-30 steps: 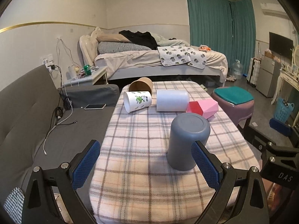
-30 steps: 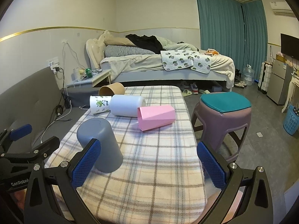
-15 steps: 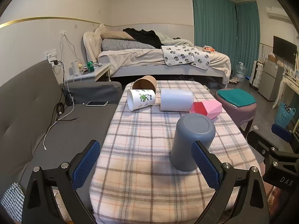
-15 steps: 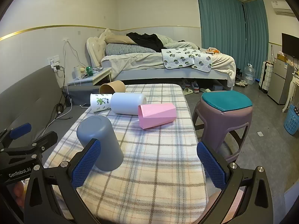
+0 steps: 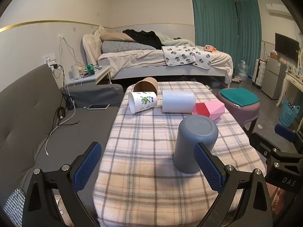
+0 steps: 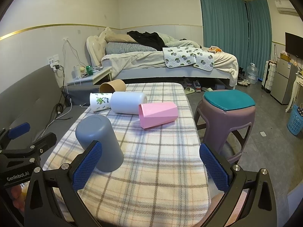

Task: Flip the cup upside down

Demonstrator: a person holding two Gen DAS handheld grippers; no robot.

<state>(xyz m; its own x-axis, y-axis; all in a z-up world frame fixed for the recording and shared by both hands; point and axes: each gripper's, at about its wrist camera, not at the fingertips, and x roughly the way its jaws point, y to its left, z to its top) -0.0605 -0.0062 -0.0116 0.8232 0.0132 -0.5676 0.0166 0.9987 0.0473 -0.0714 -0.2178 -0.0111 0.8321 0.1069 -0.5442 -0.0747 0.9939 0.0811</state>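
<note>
A grey cup [image 5: 193,141] stands upside down on the plaid-covered table [image 5: 144,151]; it also shows in the right wrist view [image 6: 100,141]. Farther back lie a pink faceted cup [image 5: 210,109] [image 6: 158,114], a white cup [image 5: 179,101] [image 6: 128,102], a printed paper cup [image 5: 143,101] [image 6: 100,101] and a brown paper cup [image 5: 145,85] [image 6: 112,86], all on their sides. My left gripper [image 5: 147,166] is open and empty, near the table's front edge, its right finger just in front of the grey cup. My right gripper [image 6: 149,166] is open and empty, to the right of the grey cup.
A grey sofa [image 5: 28,117] with a phone [image 5: 98,106] and cables stands left of the table. A purple stool with a teal cushion [image 6: 227,109] stands to the right. A bed [image 5: 161,60] lies behind.
Both grippers have drawn slightly back and tilted up, still open. The cups have not moved.
</note>
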